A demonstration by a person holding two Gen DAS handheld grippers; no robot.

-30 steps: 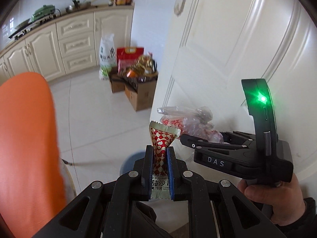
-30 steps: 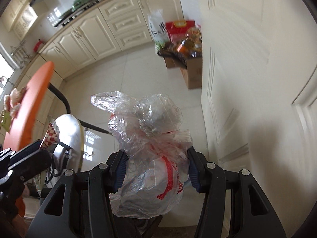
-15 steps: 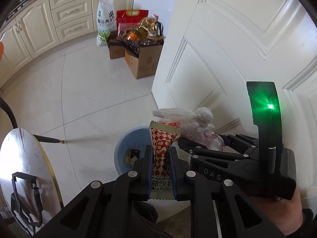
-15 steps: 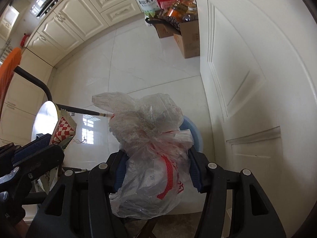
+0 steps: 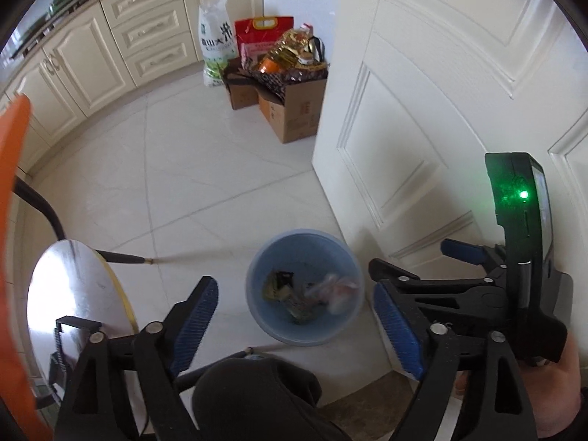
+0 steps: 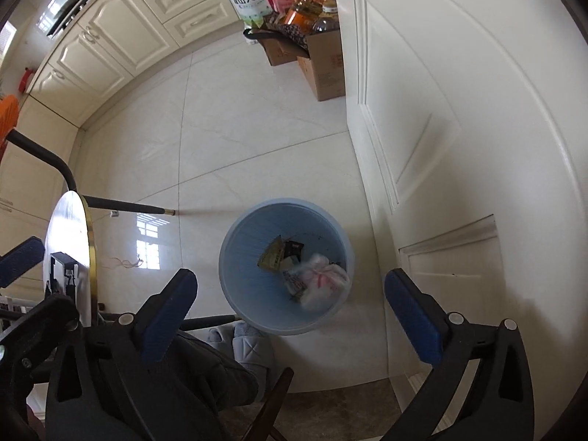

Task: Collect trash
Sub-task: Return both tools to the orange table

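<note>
A round blue trash bin [image 5: 257,286] [image 6: 231,257] stands on the white tile floor beside the white door. Inside it lie a crumpled clear plastic bag with red print [image 5: 336,288] [image 6: 323,281] and snack wrappers [image 5: 277,286] [image 6: 273,257]. My left gripper [image 5: 297,316] is open and empty above the bin. My right gripper [image 6: 290,308] is open and empty above the bin too; it also shows at the right of the left wrist view [image 5: 422,268].
A white panelled door [image 5: 441,110] is at the right. Cardboard boxes with groceries [image 5: 290,84] and a rice bag [image 5: 217,44] stand at the back by cream cabinets [image 5: 110,44]. A round side table [image 5: 73,294] and an orange chair [image 5: 14,257] are at the left.
Both grippers opened. The red-and-white wrapper dropped from the left gripper and the plastic bag from the right; both now lie in the blue bin.
</note>
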